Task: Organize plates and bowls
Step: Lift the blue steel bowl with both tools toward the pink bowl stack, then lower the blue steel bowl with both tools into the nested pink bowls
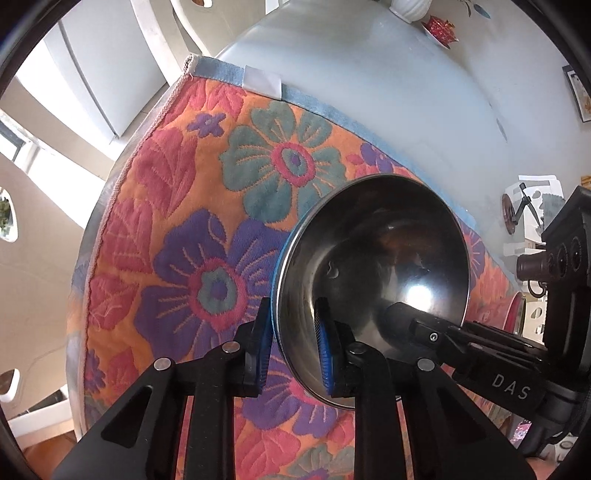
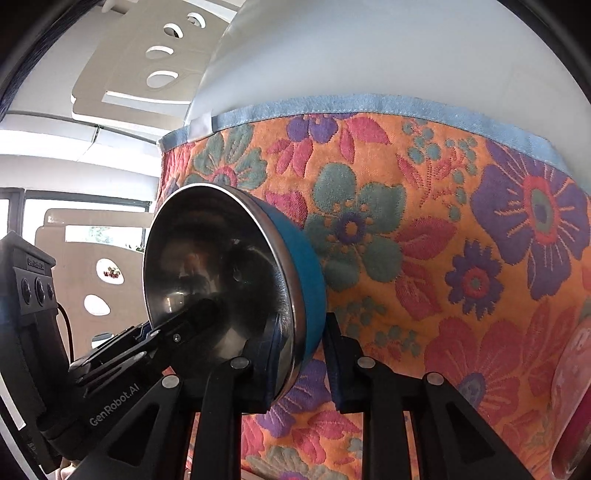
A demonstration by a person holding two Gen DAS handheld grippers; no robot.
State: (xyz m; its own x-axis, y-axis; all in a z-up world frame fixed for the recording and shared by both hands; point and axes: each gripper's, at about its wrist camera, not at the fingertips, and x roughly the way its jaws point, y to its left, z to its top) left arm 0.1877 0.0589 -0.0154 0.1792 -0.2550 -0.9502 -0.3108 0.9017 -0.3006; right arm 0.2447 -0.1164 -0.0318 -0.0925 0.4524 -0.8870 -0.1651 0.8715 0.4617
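Observation:
A bowl (image 1: 373,266) with a shiny steel inside and a blue outside is held tilted above a floral cloth. My left gripper (image 1: 293,350) straddles its rim, one finger outside and one inside, shut on it. My right gripper (image 2: 301,365) grips the opposite rim of the same bowl (image 2: 221,266), one finger inside and one outside. Each gripper shows in the other's view: the right one (image 1: 417,321) reaching into the bowl, and the left one (image 2: 192,317) likewise.
The floral cloth (image 1: 207,206) with a blue hem covers the near part of a pale table (image 1: 369,85). A red cup on a saucer (image 1: 441,27) and a white vase (image 1: 410,7) stand far back. A pink bowl rim (image 2: 576,398) shows at the right edge.

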